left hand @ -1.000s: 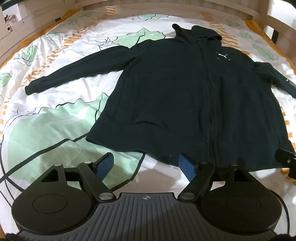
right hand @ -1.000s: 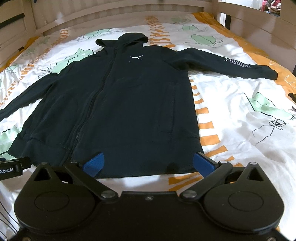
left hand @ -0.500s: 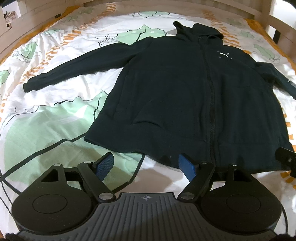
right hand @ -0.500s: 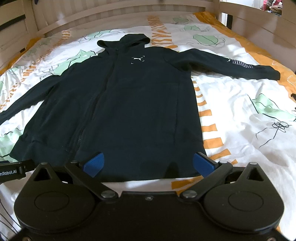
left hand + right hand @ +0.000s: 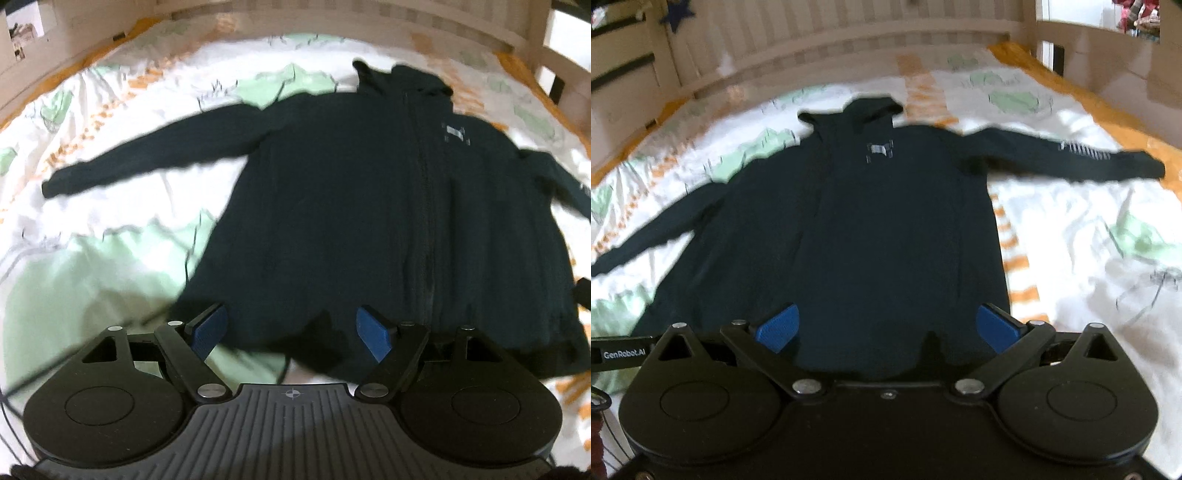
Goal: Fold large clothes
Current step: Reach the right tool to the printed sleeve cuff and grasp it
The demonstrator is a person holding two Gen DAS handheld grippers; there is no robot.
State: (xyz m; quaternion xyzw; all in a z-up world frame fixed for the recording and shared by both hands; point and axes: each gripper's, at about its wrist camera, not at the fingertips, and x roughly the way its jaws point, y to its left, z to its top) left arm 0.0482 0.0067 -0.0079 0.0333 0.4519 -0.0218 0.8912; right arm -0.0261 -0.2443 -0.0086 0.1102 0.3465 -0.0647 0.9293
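A dark zip-up hoodie (image 5: 369, 206) lies flat, front up, on the bed, hood far from me and both sleeves spread out. Its left sleeve (image 5: 147, 162) reaches toward the left; its right sleeve (image 5: 1071, 158), with white lettering, reaches toward the right. My left gripper (image 5: 291, 328) hangs open over the hem near the hoodie's left bottom corner, nothing between its blue pads. In the right wrist view my right gripper (image 5: 886, 326) stands open above the hem (image 5: 871, 362) of the hoodie (image 5: 871, 236), also holding nothing. Both views are blurred.
The bedsheet (image 5: 92, 266) is white with green and orange prints. A wooden bed frame (image 5: 849, 48) rings the mattress at the back and sides. The other gripper's tip (image 5: 581, 291) shows at the right edge of the left wrist view.
Both views have shifted forward over the hoodie's hem and turned blurry. The left gripper's pads now overlap the hem. The hoodie lies unchanged and both grippers stay open.
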